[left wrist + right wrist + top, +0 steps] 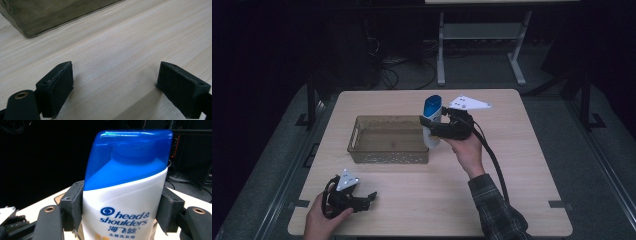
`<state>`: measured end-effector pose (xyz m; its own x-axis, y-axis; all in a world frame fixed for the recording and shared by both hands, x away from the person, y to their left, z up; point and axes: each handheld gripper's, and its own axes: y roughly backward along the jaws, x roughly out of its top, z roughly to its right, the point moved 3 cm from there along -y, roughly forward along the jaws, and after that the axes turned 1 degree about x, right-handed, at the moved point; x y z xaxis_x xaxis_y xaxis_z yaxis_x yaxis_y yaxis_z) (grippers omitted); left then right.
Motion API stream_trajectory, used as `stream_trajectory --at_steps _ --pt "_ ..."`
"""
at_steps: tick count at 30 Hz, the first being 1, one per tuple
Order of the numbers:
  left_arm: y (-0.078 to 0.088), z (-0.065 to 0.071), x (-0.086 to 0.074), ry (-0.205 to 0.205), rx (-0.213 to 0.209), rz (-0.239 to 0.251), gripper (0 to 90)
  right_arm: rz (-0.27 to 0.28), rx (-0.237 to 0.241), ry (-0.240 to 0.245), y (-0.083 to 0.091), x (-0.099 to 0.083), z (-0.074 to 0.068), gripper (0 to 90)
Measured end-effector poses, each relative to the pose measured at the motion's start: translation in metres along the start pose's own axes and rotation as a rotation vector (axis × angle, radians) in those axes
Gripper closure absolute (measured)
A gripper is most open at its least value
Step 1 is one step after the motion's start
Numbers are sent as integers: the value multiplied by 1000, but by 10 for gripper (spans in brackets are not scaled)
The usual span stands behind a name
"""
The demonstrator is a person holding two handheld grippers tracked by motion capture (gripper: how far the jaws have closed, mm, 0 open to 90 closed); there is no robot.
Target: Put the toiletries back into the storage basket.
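A: Where is the white plastic shampoo bottle with the translucent blue cap [431, 121]?

B: Upright in the right gripper [432, 128], held just beside the right end of the clear, smoky-tinted rectangular plastic basket [388, 155] that sits in the middle of the pale wooden table [522, 165]. In the high view I cannot tell whether the bottle's base touches the tabletop or hangs above it.

A: How is that gripper gripping it?

B: Its two black jaws are pinched onto the bottle's white body from either side. In the right gripper view the pads [73, 207] press against the bottle [127, 192] just below the blue cap, with the printed brand label facing the camera. The person's right hand [468, 149], in a plaid sleeve, carries the gripper from the near right.

A: And the left gripper [371, 196]?

B: It is low at the near left corner of the table, well apart from the basket, held by the left hand [319, 220]. In the left gripper view [115, 82] its jaws are spread wide with bare wood between them, and a corner of the basket [37, 17] lies farther off.
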<state>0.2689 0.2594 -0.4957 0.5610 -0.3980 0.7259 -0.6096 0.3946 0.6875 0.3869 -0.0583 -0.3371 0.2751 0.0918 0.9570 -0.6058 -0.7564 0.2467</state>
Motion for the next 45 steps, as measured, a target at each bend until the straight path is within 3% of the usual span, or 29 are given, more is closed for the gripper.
stream_trajectory --at_steps 8,21,45 --pt "0 0 0 -1 -1 -3 124 8 5 0 -18 -4 -3 326" --pt "0 0 0 -2 0 -3 124 -27 26 13 -43 -17 -6 326" --pt "0 0 0 0 -1 -2 124 -121 19 26 -58 -42 -6 325"
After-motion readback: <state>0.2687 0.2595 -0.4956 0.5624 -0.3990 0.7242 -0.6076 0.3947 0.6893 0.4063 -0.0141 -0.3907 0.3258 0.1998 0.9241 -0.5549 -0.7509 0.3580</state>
